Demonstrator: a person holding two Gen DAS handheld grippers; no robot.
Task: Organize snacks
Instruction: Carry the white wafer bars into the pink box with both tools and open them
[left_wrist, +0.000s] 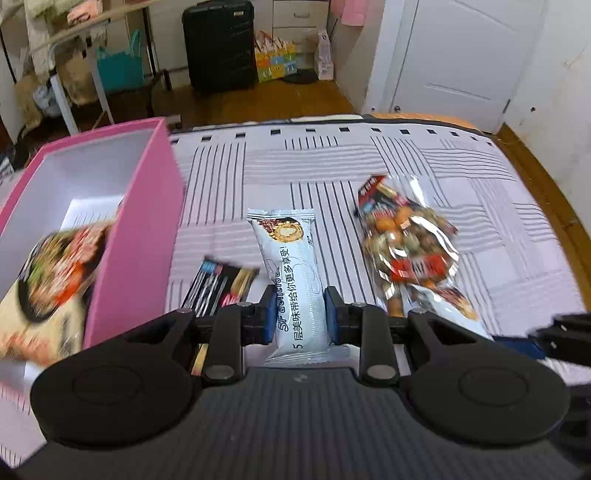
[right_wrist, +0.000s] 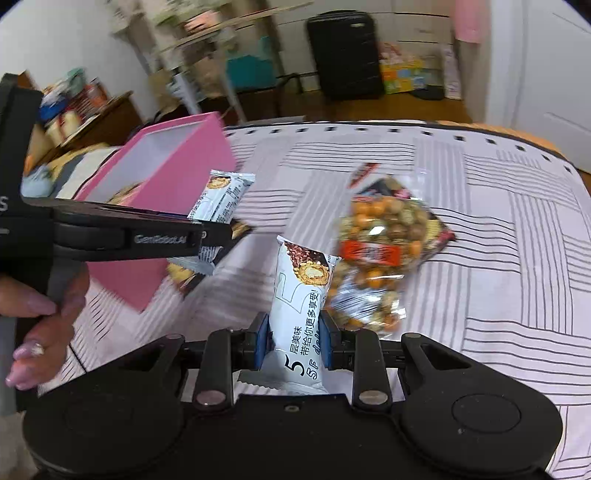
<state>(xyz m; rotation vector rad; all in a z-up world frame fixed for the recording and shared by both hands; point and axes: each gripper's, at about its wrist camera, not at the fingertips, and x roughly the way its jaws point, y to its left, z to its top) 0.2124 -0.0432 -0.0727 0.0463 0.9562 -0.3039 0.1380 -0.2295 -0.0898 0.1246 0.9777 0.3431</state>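
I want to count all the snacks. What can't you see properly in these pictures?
- Pink box: its floor is partly hidden by its near wall in both views.
- Snack pack in the box: blurred, label unreadable, left wrist view.
- Dark packet: partly behind the left gripper.
- Nut bag: blurred, print unreadable, right wrist view.

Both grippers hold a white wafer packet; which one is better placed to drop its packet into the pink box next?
Probably left: the left gripper with its wafer packet sits right beside the pink box; the right gripper is farther away.
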